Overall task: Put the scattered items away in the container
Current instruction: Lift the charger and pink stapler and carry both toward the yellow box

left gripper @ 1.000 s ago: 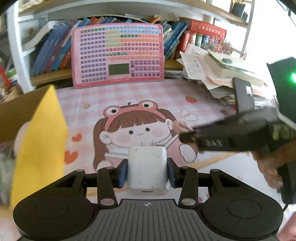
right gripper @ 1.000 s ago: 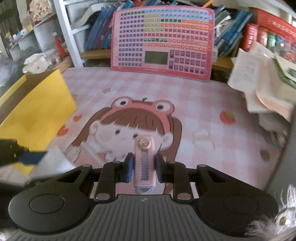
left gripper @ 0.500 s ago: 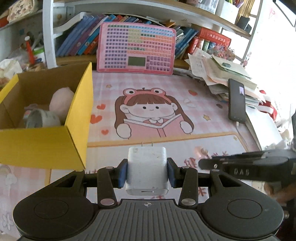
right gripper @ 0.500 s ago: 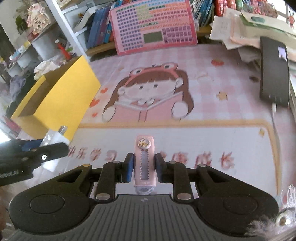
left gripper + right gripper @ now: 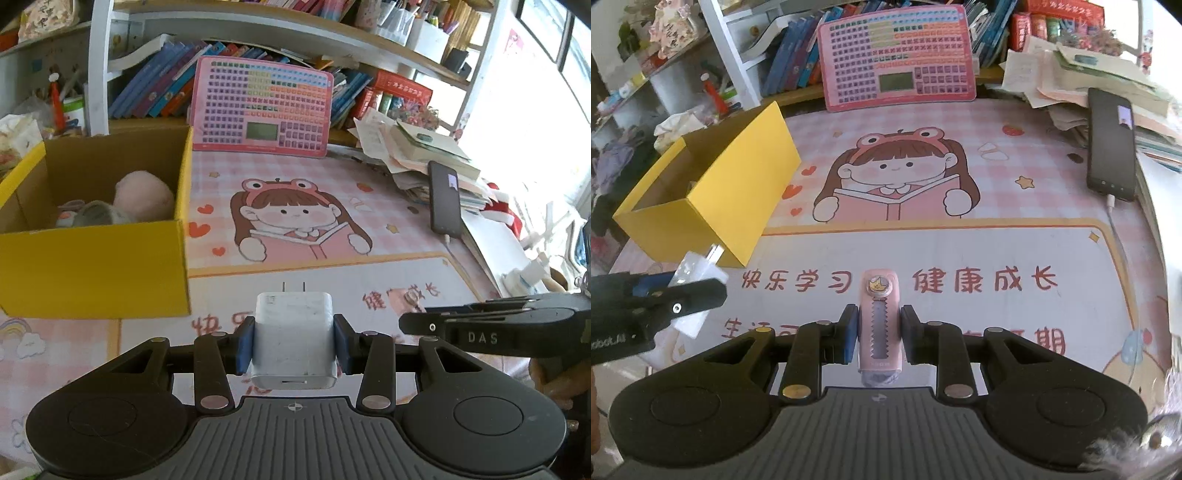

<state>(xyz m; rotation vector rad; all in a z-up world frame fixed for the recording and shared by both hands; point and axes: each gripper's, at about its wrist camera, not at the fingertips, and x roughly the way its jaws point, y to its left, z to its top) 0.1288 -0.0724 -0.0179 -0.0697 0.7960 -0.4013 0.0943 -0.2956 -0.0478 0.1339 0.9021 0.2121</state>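
Note:
My left gripper (image 5: 293, 345) is shut on a white plug charger (image 5: 293, 341), prongs pointing forward, held above the desk mat. My right gripper (image 5: 878, 334) is shut on a pink slide eraser (image 5: 880, 321) with a gold crown knob. The yellow cardboard box (image 5: 92, 266) stands at the left, open on top, with a pink plush (image 5: 142, 195) and a grey roll inside. In the right wrist view the box (image 5: 727, 199) is left of centre, and the left gripper with the charger (image 5: 696, 280) shows at the left edge. The right gripper's side shows in the left wrist view (image 5: 498, 328).
A pink cartoon desk mat (image 5: 960, 251) covers the desk. A pink keyboard toy (image 5: 264, 109) leans against the bookshelf behind. A black phone (image 5: 1112, 142) on a cable lies at the right beside a paper pile (image 5: 413, 147).
Both grippers have pulled back and up from the mat's far part to its near part, each still holding its item. The box has come fully into view at the left.

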